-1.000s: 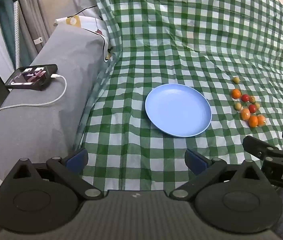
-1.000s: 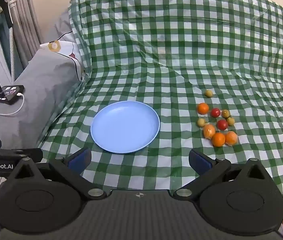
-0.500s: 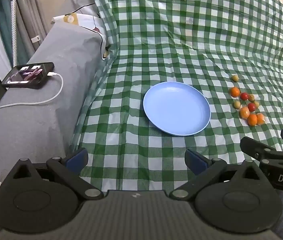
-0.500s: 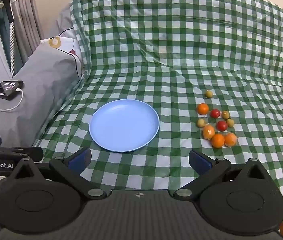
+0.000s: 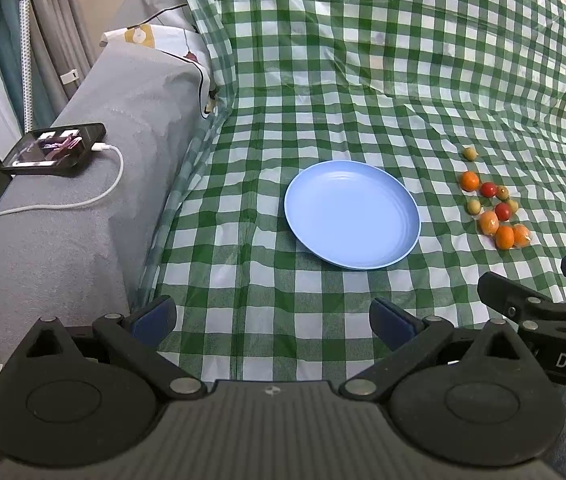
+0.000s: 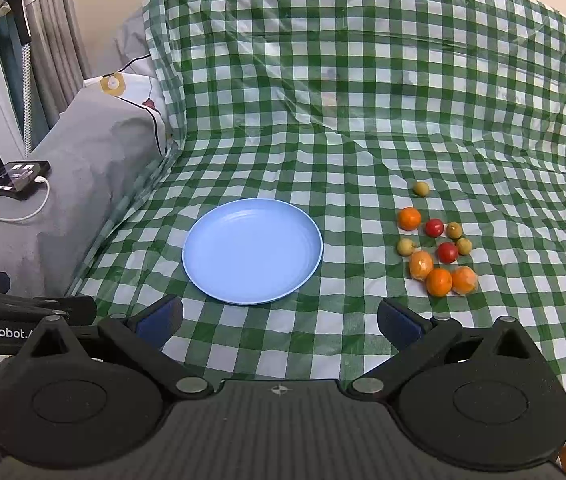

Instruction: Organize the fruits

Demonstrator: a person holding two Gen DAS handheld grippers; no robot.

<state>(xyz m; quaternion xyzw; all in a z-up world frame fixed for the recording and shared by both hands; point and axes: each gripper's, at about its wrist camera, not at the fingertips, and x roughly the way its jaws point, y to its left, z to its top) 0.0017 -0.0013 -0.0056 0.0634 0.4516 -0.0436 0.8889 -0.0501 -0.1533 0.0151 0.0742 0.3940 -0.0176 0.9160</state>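
Note:
An empty light blue plate [image 5: 352, 214] [image 6: 252, 250] lies on the green checked cloth. To its right sits a cluster of small fruits [image 5: 493, 208] [image 6: 437, 250]: several orange ones, two red ones and several yellowish ones, one of which [image 6: 421, 189] lies apart at the far side. My left gripper [image 5: 271, 316] hangs open above the cloth, short of the plate. My right gripper [image 6: 279, 318] is open too, just before the plate's near rim. Neither holds anything. The right gripper's arm [image 5: 539, 312] shows at the right edge of the left wrist view.
A grey covered armrest [image 5: 83, 200] runs along the left, with a phone [image 5: 55, 149] and its white charging cable [image 5: 63, 200] on it. A patterned pillow [image 5: 163, 40] lies behind. The cloth climbs a backrest [image 6: 363, 60] at the far side. Curtains hang far left.
Both grippers have drifted slightly; the view has shifted a little, and the plate and fruits sit marginally lower in the right wrist view. Nothing was grasped or moved.

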